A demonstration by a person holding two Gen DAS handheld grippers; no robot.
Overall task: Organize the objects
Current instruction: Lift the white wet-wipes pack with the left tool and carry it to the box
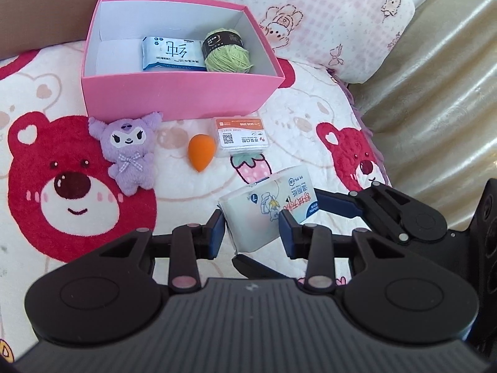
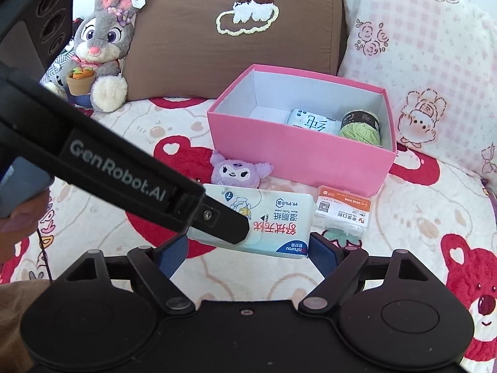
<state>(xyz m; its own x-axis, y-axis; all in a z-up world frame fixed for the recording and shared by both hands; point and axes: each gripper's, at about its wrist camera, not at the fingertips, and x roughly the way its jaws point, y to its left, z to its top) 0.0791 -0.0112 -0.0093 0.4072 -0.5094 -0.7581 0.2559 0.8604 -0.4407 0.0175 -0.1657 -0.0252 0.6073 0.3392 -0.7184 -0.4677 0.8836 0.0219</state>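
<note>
The left gripper (image 1: 251, 233) is clamped on the near end of the wet-wipe pack (image 1: 267, 208), one blue pad pressed against each side. The right gripper (image 2: 248, 248) straddles the same pack (image 2: 267, 227) across its long dimension, with its pads standing at the two ends. Whether these pads press on the pack cannot be told. In the right wrist view the left gripper's finger (image 2: 217, 220) lies across the pack's near left corner.

All positions below are given relative to the pink box (image 1: 174, 99).

- The wet-wipe pack is held in front of the box, off the bear-print blanket (image 1: 62, 217).
- The small clear case with an orange label (image 1: 240, 136) lies on the blanket just in front of the box's front wall.
- The orange egg-shaped sponge (image 1: 200, 152) lies in front of the box, left of the case.
- The purple plush (image 1: 130, 152) lies near the box's front left corner.
- Inside the box, a blue-and-white tissue pack (image 1: 172, 52) lies beside a ball of green yarn (image 1: 228, 52).
- Behind the box a brown cushion (image 2: 217, 18) stands, with a grey rabbit plush (image 2: 99, 43) to its left.
- A pink-checked pillow (image 2: 435, 62) lies to the right of the box.
</note>
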